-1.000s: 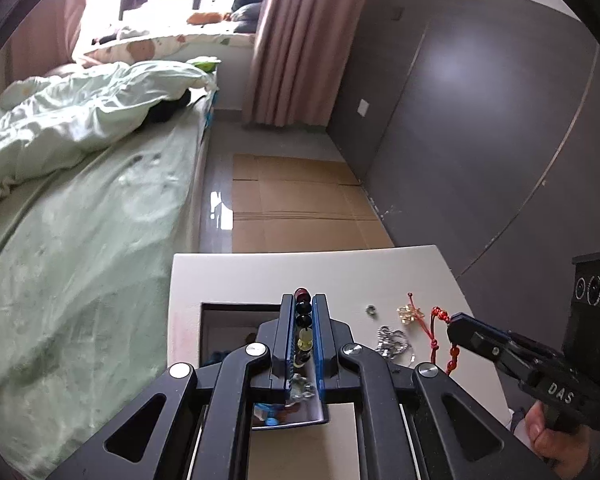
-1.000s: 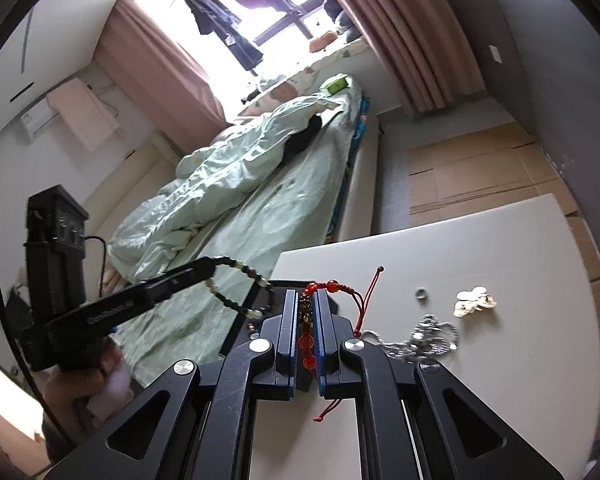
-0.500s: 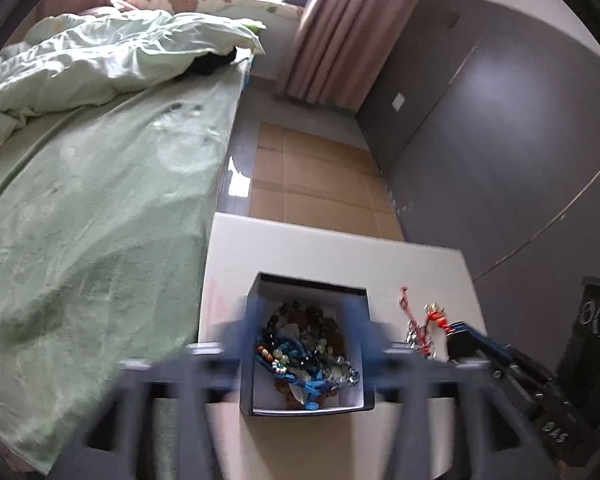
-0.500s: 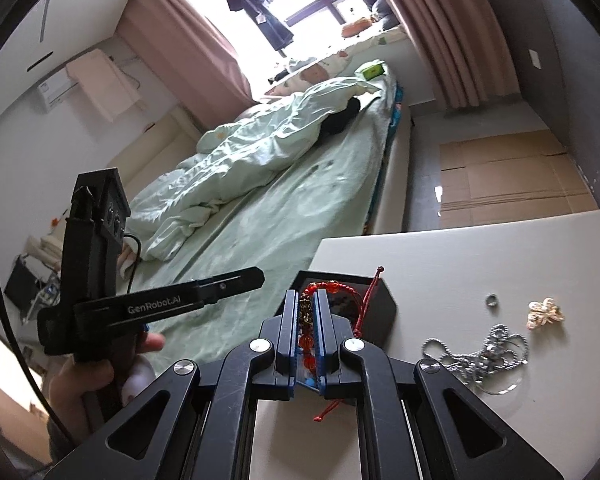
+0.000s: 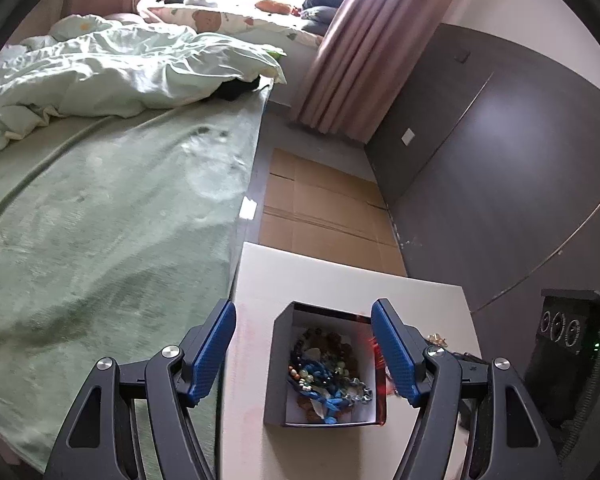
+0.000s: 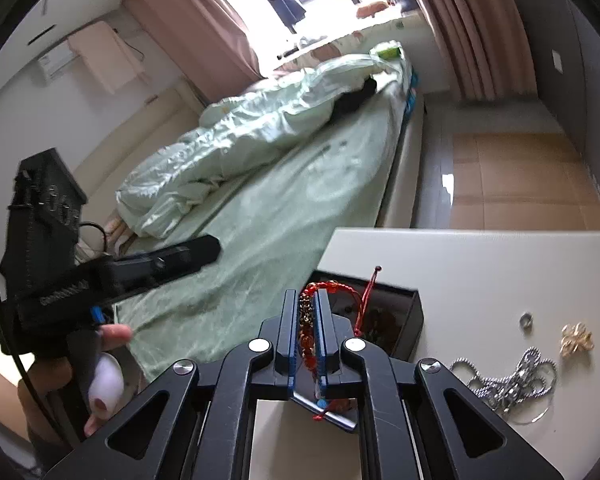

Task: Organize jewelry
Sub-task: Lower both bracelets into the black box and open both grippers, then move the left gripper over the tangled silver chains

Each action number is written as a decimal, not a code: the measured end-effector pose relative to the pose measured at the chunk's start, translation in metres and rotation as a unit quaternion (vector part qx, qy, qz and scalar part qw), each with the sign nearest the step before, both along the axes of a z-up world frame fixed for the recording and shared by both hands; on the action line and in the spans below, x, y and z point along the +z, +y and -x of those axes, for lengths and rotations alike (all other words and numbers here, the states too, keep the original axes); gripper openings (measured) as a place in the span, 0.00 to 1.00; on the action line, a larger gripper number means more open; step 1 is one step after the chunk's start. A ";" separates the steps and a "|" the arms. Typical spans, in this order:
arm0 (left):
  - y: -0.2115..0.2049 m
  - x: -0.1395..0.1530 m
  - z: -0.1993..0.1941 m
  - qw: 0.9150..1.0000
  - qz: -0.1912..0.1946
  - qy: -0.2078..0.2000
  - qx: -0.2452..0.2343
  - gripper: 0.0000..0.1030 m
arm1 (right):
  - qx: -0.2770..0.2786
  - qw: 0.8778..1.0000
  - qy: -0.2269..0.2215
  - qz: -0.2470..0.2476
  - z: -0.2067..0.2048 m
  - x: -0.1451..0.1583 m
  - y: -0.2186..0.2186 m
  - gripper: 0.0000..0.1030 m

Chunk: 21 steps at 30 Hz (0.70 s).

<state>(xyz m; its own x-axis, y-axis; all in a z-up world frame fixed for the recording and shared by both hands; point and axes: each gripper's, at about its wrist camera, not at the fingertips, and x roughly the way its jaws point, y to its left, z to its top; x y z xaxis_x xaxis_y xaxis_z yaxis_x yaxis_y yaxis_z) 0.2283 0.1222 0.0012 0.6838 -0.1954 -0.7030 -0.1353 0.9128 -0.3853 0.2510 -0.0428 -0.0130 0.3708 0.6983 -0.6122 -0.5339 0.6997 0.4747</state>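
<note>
The left gripper [image 5: 304, 344] hangs over the near corner of the white table [image 5: 340, 276], its blue-padded fingers [image 5: 214, 346] spread wide with nothing between them. Below and between those fingers sits the dark box [image 5: 278, 364], its white inside heaped with beads and chains [image 5: 328, 372] in blue, green and brown. A blurred streak of red shows just inside the right-hand finger, at the box's right wall.

Seen from the right wrist, a hand [image 6: 60, 376] grips the left tool's handle off to the left, over the green bed [image 6: 260, 208]. The right gripper [image 6: 309, 316] stands narrow, its jaws having just been easing apart, with the red bead bracelet [image 6: 328, 288] still between the pads; whether they still press on it I cannot tell. Its loop and red cord rise past the fingertips, above the box. Right of the fingers, on the table, lie a small ring [image 6: 526, 320], a gold charm [image 6: 576, 338] and a tangle of silver chain [image 6: 508, 380], well apart from the box.
</note>
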 end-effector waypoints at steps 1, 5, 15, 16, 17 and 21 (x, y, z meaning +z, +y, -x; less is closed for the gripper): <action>0.000 0.000 0.000 1.000 -0.001 0.000 0.001 0.70 | -0.004 1.000 0.005 0.006 -0.001 -0.002 0.000 0.53; -0.004 -0.001 0.000 1.000 -0.008 -0.002 -0.004 0.84 | -0.024 1.000 -0.003 0.011 0.002 -0.001 -0.014 0.61; -0.037 0.003 0.003 0.998 -0.019 -0.016 -0.050 0.84 | -0.093 0.995 0.002 0.028 0.014 0.007 -0.086 0.61; -0.042 0.002 0.003 0.998 -0.021 -0.017 -0.056 0.84 | -0.107 0.994 0.008 0.030 0.013 0.005 -0.097 0.61; -0.046 0.002 0.002 0.998 -0.020 -0.017 -0.062 0.84 | -0.117 0.993 0.015 0.030 0.011 0.002 -0.105 0.61; -0.063 0.001 0.000 0.996 -0.016 -0.019 -0.088 0.84 | -0.145 0.988 0.032 0.040 0.008 -0.003 -0.129 0.61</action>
